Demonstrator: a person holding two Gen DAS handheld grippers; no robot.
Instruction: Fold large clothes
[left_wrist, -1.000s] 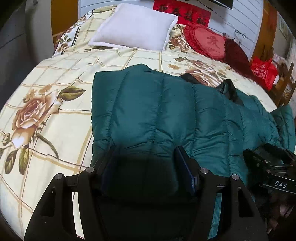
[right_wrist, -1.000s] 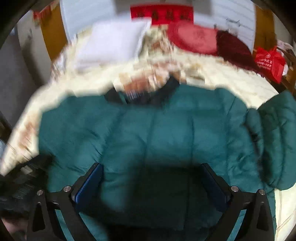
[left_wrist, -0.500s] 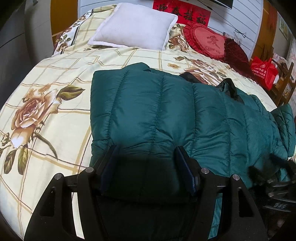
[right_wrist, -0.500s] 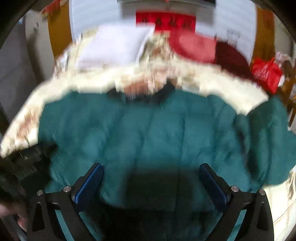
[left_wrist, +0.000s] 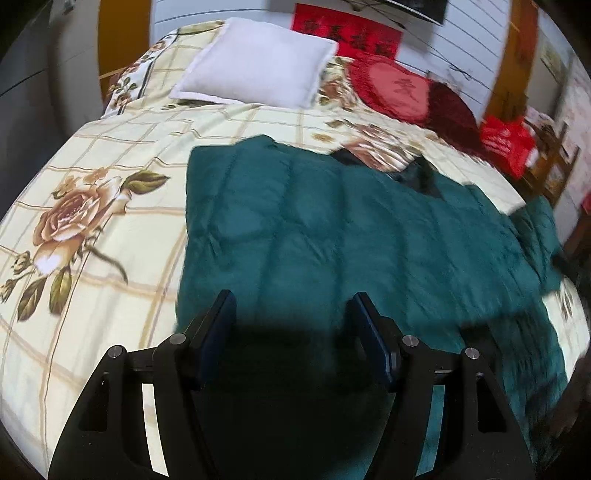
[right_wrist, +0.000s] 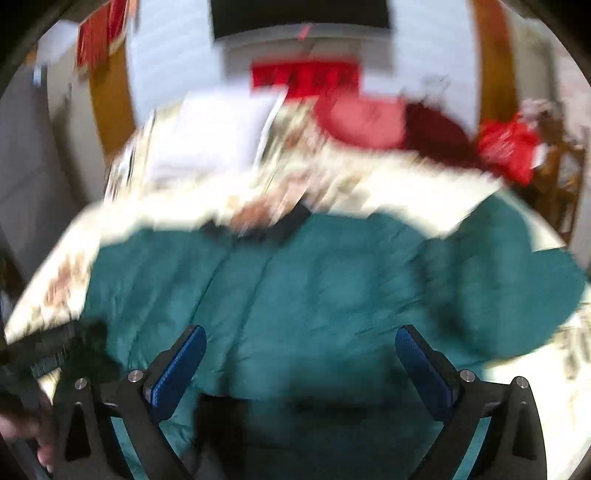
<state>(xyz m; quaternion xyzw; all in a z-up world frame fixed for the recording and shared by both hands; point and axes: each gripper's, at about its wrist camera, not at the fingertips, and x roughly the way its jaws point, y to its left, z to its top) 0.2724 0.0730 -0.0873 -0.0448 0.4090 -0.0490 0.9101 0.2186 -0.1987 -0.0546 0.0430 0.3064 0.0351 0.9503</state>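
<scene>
Your right view is badly blurred.
Teal jacket (left_wrist: 332, 229) lies flat on the bed (left_wrist: 110, 177); left gripper (left_wrist: 295, 325) and right gripper (right_wrist: 299, 354) both spread, empty.

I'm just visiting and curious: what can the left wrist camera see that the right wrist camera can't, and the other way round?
Only the left wrist view shows the big rose print on the bedspread, sharply. Only the right wrist view shows the dark screen high on the wall and the jacket's right sleeve spread wide, though blurred. Both show the teal puffer jacket, the white pillow, the red cushion, and an open gripper: left gripper, right gripper.
</scene>
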